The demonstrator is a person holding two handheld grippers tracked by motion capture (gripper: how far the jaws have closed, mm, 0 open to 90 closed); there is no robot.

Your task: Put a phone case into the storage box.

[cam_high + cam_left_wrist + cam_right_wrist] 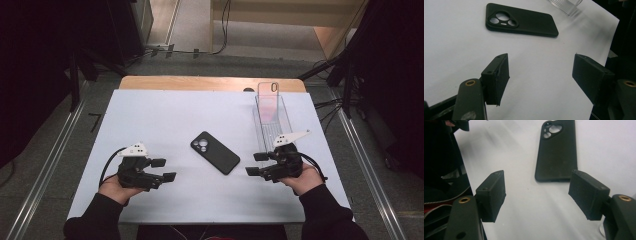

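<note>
Your phone [215, 152] is lying face down mid-counter, between your two grippers and touching neither. Your left gripper [163, 169] and right gripper [256, 164] are both spread with nothing between the jaws. A clear tray [272, 120] sits along the counter's right edge.

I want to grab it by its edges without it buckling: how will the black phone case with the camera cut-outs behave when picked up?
The matte black phone case lies flat, back up, on the white table sheet, so it will likely slide rather than roll or tip. It looks thin and probably light. If it is an empty soft shell, which cannot be told here, its sides may flex under a squeeze.
</note>
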